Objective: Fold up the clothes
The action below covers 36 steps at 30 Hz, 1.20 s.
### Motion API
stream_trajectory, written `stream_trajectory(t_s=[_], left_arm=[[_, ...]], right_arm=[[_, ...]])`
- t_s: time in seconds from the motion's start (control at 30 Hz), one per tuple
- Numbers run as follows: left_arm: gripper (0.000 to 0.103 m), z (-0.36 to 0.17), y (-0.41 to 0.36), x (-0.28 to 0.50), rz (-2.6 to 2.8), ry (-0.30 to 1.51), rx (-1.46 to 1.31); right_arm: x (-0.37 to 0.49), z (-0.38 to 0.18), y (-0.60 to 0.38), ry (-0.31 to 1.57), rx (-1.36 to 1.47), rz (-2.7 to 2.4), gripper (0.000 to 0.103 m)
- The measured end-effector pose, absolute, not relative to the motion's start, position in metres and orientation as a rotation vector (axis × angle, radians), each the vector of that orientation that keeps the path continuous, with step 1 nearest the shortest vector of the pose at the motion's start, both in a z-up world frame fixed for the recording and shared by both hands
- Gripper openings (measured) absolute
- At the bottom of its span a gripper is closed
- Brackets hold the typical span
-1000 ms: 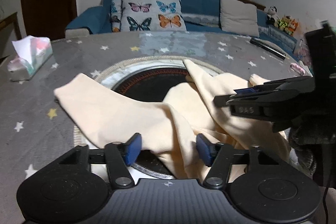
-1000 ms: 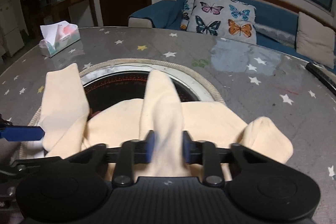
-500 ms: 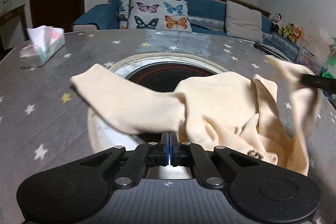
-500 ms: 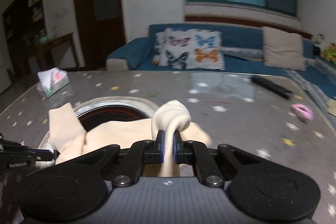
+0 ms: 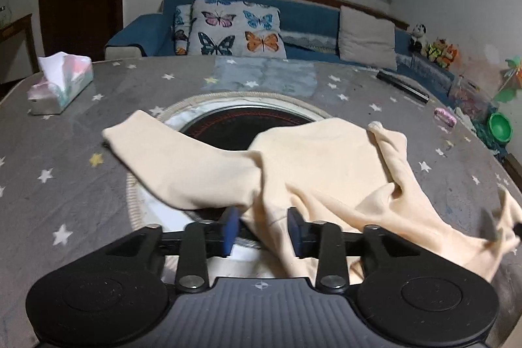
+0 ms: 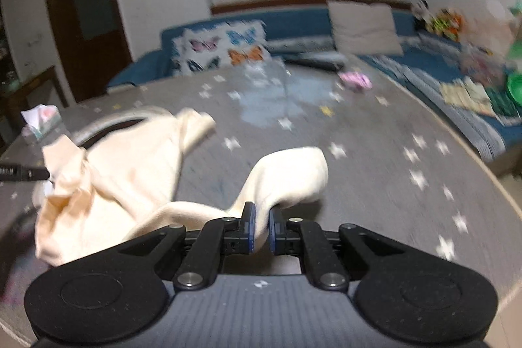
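A cream long-sleeved garment (image 5: pixel 326 165) lies crumpled on the round grey star-patterned table (image 5: pixel 65 185), partly over the dark round inset at its middle. One sleeve stretches left. My left gripper (image 5: pixel 261 229) is open, its blue pads on either side of a fold of the garment. My right gripper (image 6: pixel 261 225) is shut on another part of the garment (image 6: pixel 287 175) and holds it off to the right. The right wrist view is blurred. The right gripper's fingertips (image 5: pixel 489 225) show at the far right of the left wrist view.
A tissue box (image 5: pixel 60 83) stands at the table's far left. A black remote (image 5: pixel 403 85) and a pink object (image 5: pixel 444 116) lie at the far right. A blue sofa (image 5: pixel 303 18) with cushions is behind the table. The table edge curves close on the right.
My left gripper, shut half a second ago, has opened around the garment fold. My right gripper has pulled its part of the garment to the right.
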<state>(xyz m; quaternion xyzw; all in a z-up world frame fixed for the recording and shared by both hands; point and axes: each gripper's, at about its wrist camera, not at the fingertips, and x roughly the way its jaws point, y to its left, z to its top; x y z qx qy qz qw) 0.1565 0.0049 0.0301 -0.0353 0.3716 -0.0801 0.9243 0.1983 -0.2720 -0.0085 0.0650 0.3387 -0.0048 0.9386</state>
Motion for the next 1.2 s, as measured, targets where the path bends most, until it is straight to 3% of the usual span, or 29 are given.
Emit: stream_trajectory(t_s=[0.1,0.17,0.2,0.3,0.43,0.5,0.87,1.0,1.13,1.2], left_arm=[[0.037,0.021,-0.007,0.171,-0.179,0.788,-0.045],[0.025,0.013,-0.009,0.177,-0.191,0.81,-0.043],[0.01,0.009,-0.01,0.18,-0.198,0.822,-0.044],[0.009,0.006,-0.006,0.175,-0.185,0.819,-0.054],[0.008,0.018,0.005,0.153,-0.156,0.783,-0.068],[0.008,0.027,0.012,0.138,-0.147,0.762,-0.079],[0.008,0.035,0.046,0.049,-0.085,0.8,-0.084],[0.013,0.042,0.05,0.045,-0.095,0.805,-0.054],[0.027,0.051,0.052,0.046,-0.112,0.789,-0.024],[0.027,0.058,0.048,0.06,-0.132,0.759,-0.011]], right_arm=[[0.192,-0.017,-0.283,0.726,0.142,-0.047,0.012],[0.189,-0.02,-0.289,0.738,0.142,-0.074,0.013],[0.186,-0.019,-0.292,0.736,0.137,-0.089,0.014],[0.181,-0.015,-0.298,0.722,0.124,-0.11,0.017],[0.179,-0.005,-0.295,0.685,0.114,-0.062,0.019],[0.181,-0.001,-0.283,0.676,0.096,-0.001,0.026],[0.224,-0.007,-0.206,0.729,-0.027,0.285,0.027],[0.242,-0.006,-0.187,0.725,-0.048,0.333,0.027],[0.269,-0.003,-0.172,0.72,-0.051,0.368,0.027],[0.284,-0.002,-0.163,0.717,-0.058,0.383,0.027]])
